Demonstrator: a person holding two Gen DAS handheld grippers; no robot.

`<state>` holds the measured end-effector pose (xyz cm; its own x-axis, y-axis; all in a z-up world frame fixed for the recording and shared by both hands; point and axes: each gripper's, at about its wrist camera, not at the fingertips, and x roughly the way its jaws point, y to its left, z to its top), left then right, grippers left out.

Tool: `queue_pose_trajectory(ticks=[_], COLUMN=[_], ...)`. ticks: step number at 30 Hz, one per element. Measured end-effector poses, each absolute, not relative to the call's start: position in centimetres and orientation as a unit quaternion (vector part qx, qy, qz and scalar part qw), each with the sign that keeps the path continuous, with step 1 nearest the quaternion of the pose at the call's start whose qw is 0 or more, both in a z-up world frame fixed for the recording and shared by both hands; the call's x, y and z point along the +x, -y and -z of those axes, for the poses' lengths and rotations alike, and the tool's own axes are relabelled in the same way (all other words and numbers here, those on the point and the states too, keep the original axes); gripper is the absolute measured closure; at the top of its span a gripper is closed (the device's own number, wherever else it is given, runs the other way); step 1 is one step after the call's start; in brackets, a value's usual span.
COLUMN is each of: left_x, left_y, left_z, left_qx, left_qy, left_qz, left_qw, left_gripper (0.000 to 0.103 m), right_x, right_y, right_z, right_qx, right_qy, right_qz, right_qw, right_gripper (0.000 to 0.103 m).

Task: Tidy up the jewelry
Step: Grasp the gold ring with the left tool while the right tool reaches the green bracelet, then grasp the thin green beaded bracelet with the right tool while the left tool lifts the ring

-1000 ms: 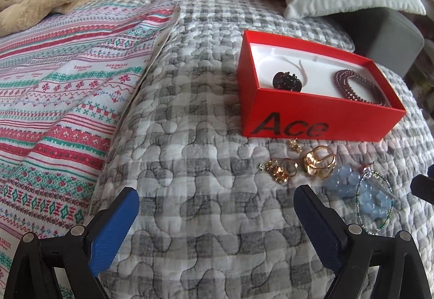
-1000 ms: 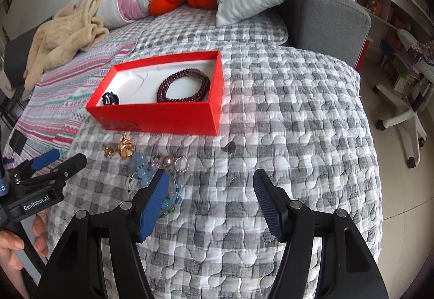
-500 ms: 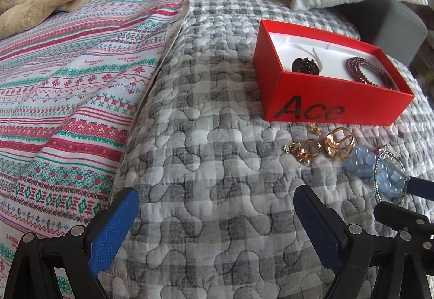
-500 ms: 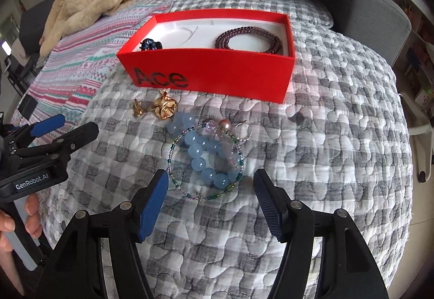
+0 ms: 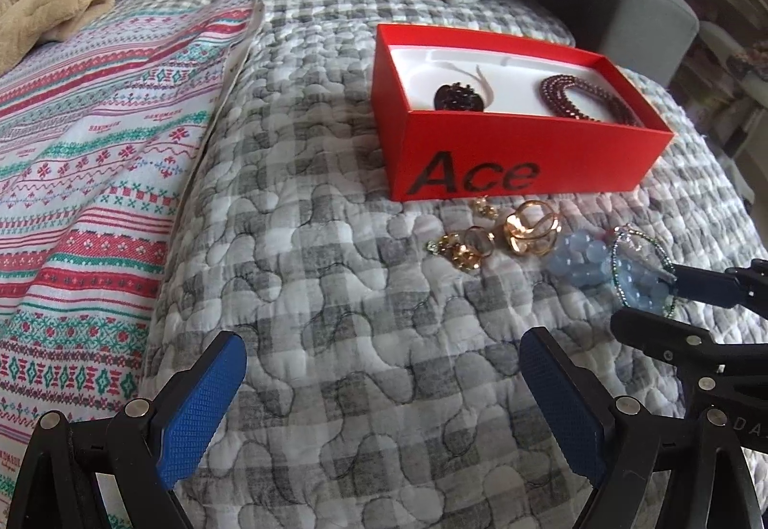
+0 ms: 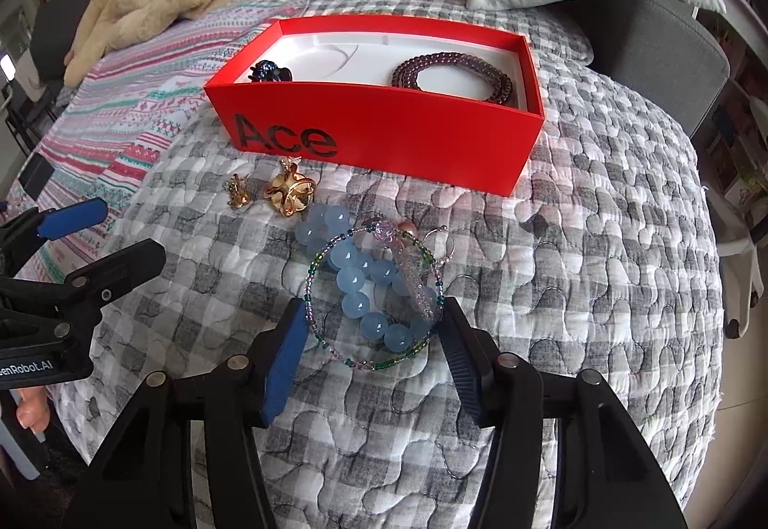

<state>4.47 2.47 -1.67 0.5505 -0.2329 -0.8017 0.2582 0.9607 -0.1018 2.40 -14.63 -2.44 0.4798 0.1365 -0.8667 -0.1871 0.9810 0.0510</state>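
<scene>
Right gripper (image 6: pixel 369 337): jaws spread wide, straddling the blue bead bracelet (image 6: pixel 367 289) and thin beaded bangle (image 6: pixel 336 349) lying on the quilt (image 6: pixel 600 289) between its fingers; nothing gripped. Left gripper (image 5: pixel 384 390): spread, empty, well short of the gold earrings (image 5: pixel 530 231). Advice: lower until the fingertips press the quilt, close on the blue beads alone, then carry forward to the red Ace box (image 6: pixel 384 135).

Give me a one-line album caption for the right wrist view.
Open right gripper straddles blue bead bracelet on the quilt, red box beyond.
</scene>
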Motion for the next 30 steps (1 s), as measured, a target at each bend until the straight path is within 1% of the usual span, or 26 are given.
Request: queue_pose_trajectory(ticks=[1,3,4,7,8,9,10,12,14,17,19,21,27,28,29,30], left_x=[4.5,4.7,4.8,5.0,5.0,5.0,5.0,5.1,5.2,5.6,6.1,6.5,7.4,7.5,7.7,7.8], left_y=[-2.2,-1.8,-1.4,-0.5,-0.1,0.3,0.8,1.9,2.7,3.6,3.9,4.1,4.6,4.5,4.5,4.5], left_z=[1.6,1.4,1.3,1.2,1.1,1.1,1.1,1.2,1.3,1.4,1.5,1.7,2.3,2.3,2.4,2.4], left_qx=[0.013,0.012,0.01,0.004,0.003,0.002,0.002,0.006,0.012,0.023,0.026,0.029,0.037,0.036,0.034,0.032], left_qy=[-0.45,-0.445,-0.443,-0.442,-0.442,-0.442,-0.442,-0.446,-0.445,-0.439,-0.438,-0.439,-0.439,-0.439,-0.44,-0.441], left_qz=[0.146,0.16,0.167,0.189,0.198,0.21,0.22,0.236,0.244,0.236,0.23,0.227,0.214,0.213,0.211,0.208], left_qw=[0.881,0.881,0.881,0.877,0.875,0.872,0.869,0.864,0.861,0.867,0.868,0.869,0.872,0.872,0.872,0.872], left_gripper=[0.009,0.018,0.02,0.034,0.042,0.049,0.051,0.059,0.063,0.064,0.067,0.072,0.074,0.075,0.083,0.087], right_x=[2.3,2.2,2.2,2.0,2.0,2.0,2.0,2.1,2.0,1.8,1.9,1.9,1.9,1.9,1.9,2.0], right_y=[14.9,15.4,15.7,16.6,16.8,17.2,17.5,17.9,18.1,18.7,19.1,19.4,20.4,20.6,20.8,20.9], right_z=[2.3,1.9,1.6,1.0,0.9,0.7,0.6,0.5,0.3,0.1,0.1,0.2,0.4,0.4,0.4,0.6], right_qx=[-0.023,-0.018,-0.016,-0.008,-0.005,-0.001,0.002,0.007,0.006,0.009,0.013,0.015,0.022,0.026,0.03,0.032], right_qy=[-0.5,-0.496,-0.494,-0.488,-0.487,-0.486,-0.485,-0.487,-0.485,-0.482,-0.484,-0.485,-0.49,-0.492,-0.493,-0.496], right_qz=[-0.095,-0.094,-0.094,-0.089,-0.088,-0.087,-0.087,-0.088,-0.089,-0.087,-0.086,-0.084,-0.087,-0.089,-0.092,-0.095], right_qw=[0.86,0.863,0.864,0.868,0.869,0.87,0.87,0.869,0.87,0.872,0.871,0.87,0.867,0.866,0.865,0.862], right_gripper=[0.046,0.046,0.046,0.047,0.048,0.048,0.049,0.049,0.052,0.052,0.052,0.052,0.052,0.052,0.052,0.052])
